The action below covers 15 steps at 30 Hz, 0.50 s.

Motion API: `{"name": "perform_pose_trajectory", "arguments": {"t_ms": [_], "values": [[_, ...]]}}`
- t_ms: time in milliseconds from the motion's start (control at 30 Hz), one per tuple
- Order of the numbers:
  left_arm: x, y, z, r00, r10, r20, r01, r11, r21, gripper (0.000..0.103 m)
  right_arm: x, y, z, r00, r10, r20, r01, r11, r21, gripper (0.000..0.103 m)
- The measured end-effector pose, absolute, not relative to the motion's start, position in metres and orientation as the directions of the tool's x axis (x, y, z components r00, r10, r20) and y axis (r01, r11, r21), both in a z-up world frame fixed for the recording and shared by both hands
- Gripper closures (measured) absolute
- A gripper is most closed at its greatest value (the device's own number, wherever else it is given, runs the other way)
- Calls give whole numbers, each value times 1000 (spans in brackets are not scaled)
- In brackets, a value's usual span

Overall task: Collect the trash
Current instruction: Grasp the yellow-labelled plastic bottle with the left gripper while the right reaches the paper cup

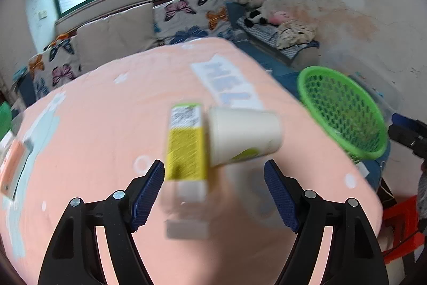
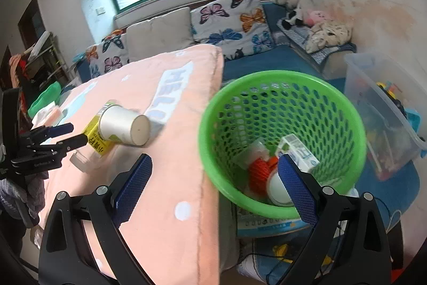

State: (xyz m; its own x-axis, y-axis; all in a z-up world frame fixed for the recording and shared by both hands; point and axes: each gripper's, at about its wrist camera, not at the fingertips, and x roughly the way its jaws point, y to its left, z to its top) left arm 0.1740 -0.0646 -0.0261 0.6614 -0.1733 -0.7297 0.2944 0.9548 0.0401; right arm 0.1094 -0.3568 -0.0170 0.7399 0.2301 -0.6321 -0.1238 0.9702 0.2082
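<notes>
Now your left gripper (image 1: 214,172) is wide, holding nothing | yellow box (image 1: 186,143) touches paper cup (image 1: 244,136) | right gripper (image 2: 214,168) wide, empty | green basket (image 2: 347,108) beside pink table (image 2: 170,178)

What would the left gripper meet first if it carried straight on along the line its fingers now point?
Probably the yellow carton lying on the pink blanket, just ahead of the open left gripper. The white paper cup lies beside it, slightly right. The frame is blurred, so depth is uncertain.
</notes>
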Motion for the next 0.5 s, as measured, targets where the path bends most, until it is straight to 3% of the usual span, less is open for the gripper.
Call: {"name": "perform_pose_trajectory", "arguments": {"t_ms": [500], "values": [[169, -30, -66, 632, -143, -761, 207, 978, -11, 29, 131, -311, -15, 705, 294, -645, -238, 955, 175, 9]]}}
